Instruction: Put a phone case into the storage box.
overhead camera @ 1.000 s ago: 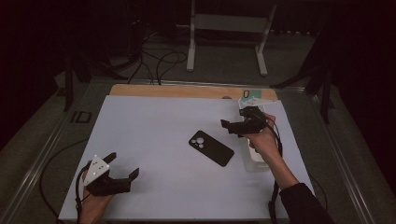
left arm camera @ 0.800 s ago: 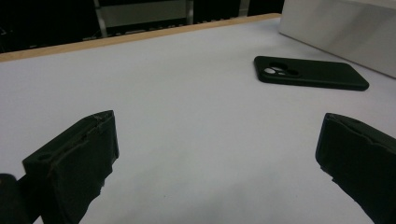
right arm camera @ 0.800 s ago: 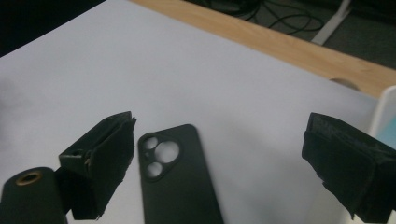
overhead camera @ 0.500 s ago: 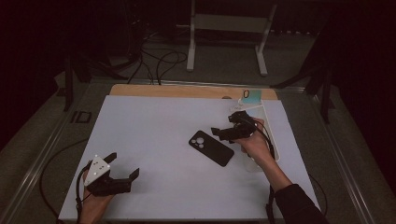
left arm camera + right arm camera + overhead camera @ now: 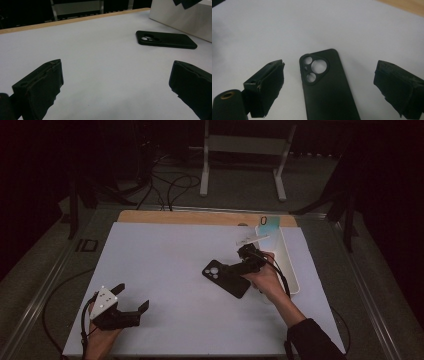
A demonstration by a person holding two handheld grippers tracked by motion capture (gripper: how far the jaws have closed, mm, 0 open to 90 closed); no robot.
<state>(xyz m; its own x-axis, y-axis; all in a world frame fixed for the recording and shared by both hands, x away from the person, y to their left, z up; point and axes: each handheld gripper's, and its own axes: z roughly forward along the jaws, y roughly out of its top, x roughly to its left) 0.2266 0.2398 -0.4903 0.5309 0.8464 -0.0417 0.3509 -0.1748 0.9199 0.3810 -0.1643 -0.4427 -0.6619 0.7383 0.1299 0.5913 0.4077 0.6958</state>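
A black phone case (image 5: 226,278) lies flat on the white table sheet (image 5: 170,260), camera cutouts up. My right gripper (image 5: 235,269) hovers just over its right part, open, with the case (image 5: 327,87) lying between and below the two jaws. Far off at the near left corner, my left gripper (image 5: 131,304) rests low over the sheet, open and with nothing in it; the case (image 5: 165,39) lies well ahead of it to the right.
A long white tray (image 5: 285,265) stands along the right side of the sheet, just behind my right hand, with a small teal item (image 5: 267,223) at its far end. A wooden strip (image 5: 200,217) borders the far edge.
My right gripper has moved from over the tray leftward and toward me, down to the phone case. The left gripper has stayed put.
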